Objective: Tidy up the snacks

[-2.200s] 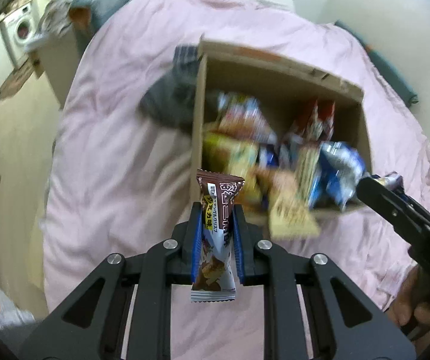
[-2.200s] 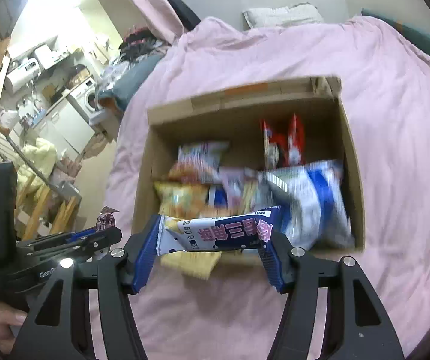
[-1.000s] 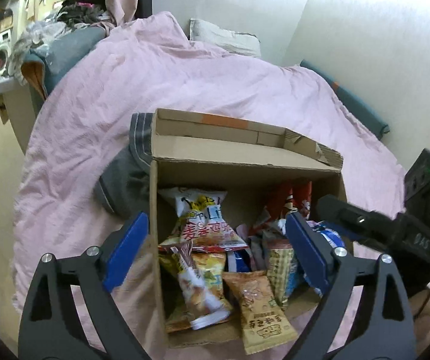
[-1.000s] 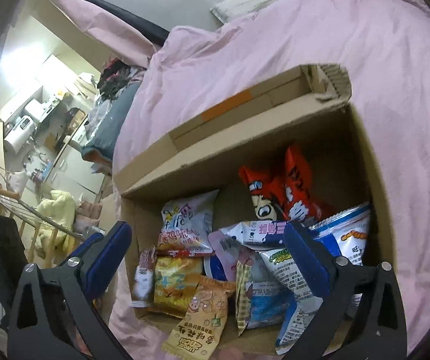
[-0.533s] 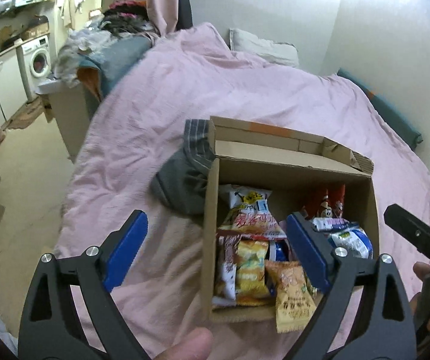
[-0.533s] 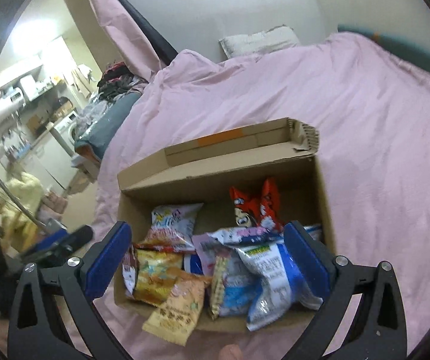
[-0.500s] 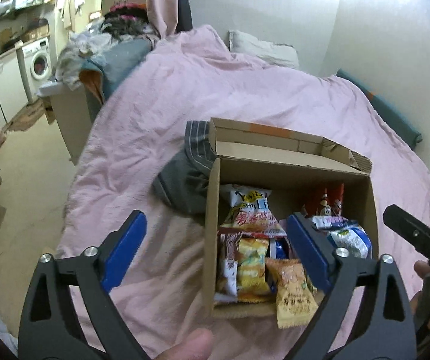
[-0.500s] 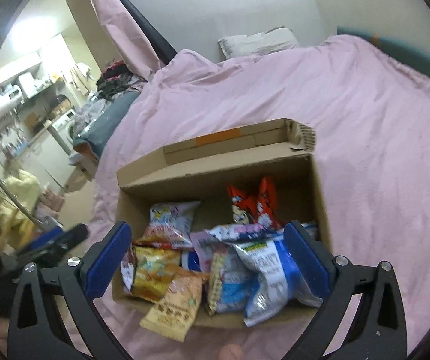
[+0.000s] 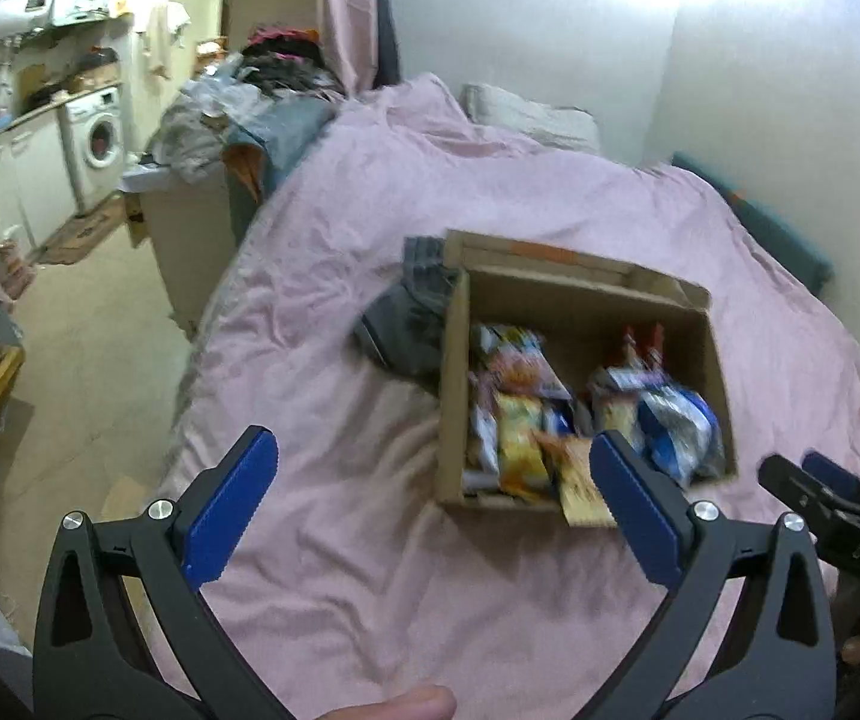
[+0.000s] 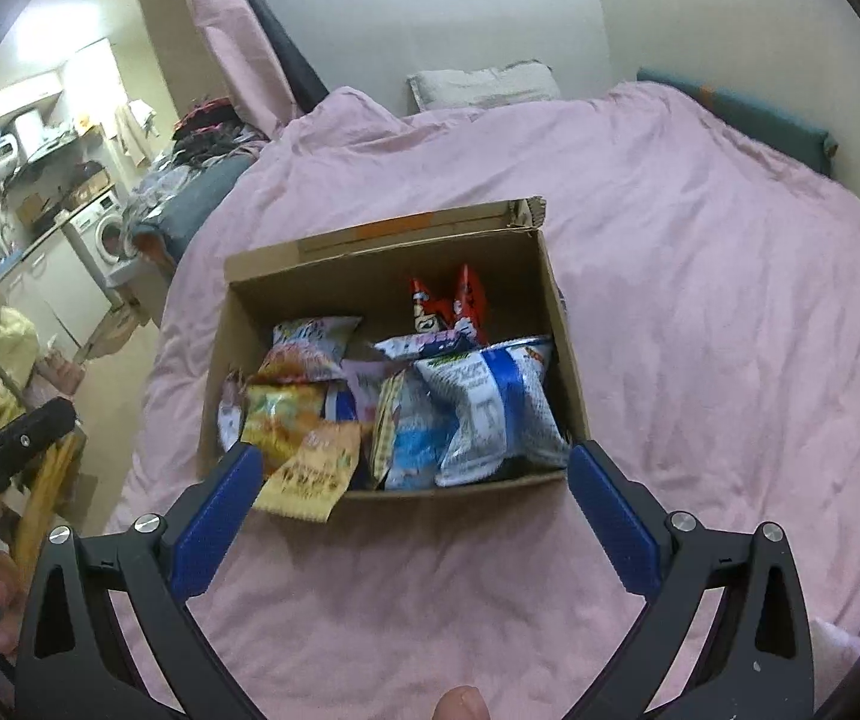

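Bed [image 10: 700,312]: pink cover, carries the box near its middle.
Box [image 10: 565,354]: open, packed with snacks [image 10: 406,408]; one tan packet [image 10: 310,471] hangs over the near edge.
Left tongs [image 9: 433,504]: I read them wide open and empty; two seconds ago they gripped a brown bar.
Right tongs [image 10: 415,516]: wide open, empty; their blue-and-pink pack is gone too.
Meaning: I judge both items delivered and both tongs backing off the box.
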Demonstrator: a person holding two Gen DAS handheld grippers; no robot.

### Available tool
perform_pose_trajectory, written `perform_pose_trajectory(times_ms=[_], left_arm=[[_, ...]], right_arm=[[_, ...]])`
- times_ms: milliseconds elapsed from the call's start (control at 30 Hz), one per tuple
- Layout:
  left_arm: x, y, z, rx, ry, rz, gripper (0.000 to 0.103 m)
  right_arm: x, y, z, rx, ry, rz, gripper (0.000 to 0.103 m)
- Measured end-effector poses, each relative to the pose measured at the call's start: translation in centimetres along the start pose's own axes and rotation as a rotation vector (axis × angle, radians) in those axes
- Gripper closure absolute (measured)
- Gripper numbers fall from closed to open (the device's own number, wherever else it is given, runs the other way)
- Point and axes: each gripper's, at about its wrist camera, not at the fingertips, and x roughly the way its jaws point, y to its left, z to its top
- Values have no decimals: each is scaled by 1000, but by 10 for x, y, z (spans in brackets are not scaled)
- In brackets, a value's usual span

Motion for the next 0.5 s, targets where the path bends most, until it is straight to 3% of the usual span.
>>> perform_pose_trajectory(times_ms=[267, 367, 500], left_arm=[[-21, -7, -32, 74, 5, 39, 0], [-21, -8, -39, 70, 28, 3, 0], [-16, -16, -43, 104, 19, 21, 0]], right_arm=[[-22, 16, -25, -22, -30, -2, 0], [-21, 17, -31, -13, -25, -19, 0], [-15, 17, -32, -12, -16, -37, 0]])
